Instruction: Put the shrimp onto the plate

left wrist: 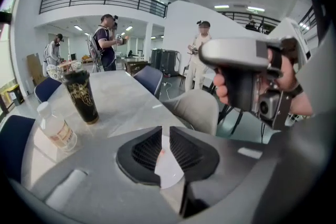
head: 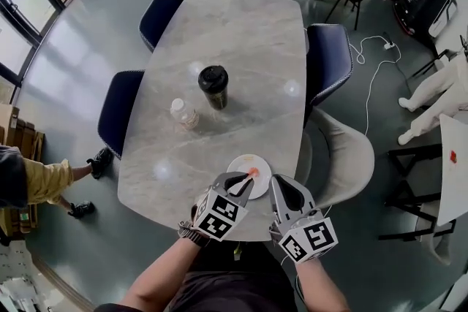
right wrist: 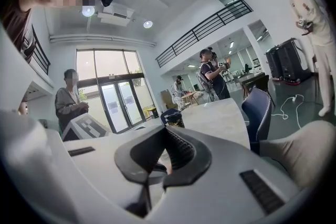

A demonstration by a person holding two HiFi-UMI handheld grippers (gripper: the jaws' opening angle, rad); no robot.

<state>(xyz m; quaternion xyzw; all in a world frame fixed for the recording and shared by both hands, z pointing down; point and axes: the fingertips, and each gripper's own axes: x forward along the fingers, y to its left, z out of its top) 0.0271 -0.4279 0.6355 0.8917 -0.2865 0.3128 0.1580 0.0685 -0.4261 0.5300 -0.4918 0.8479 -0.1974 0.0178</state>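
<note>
Shrimp (head: 252,172) pinched at left gripper (head: 247,179) fingers' tips, over plate (head: 237,163); right gripper (head: 282,188) fingers pressed together beside it.

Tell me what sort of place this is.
Probably an open-plan office or lab hall, perhaps used for recording sessions. There is a long stone-look table with blue chairs, an upper-floor balcony railing, tall glass doors, and other people standing about.

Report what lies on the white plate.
A small orange shrimp shows over the round white plate, at the left gripper tips. The gripper covers the plate's near part; whether the shrimp touches down is hidden.
</note>
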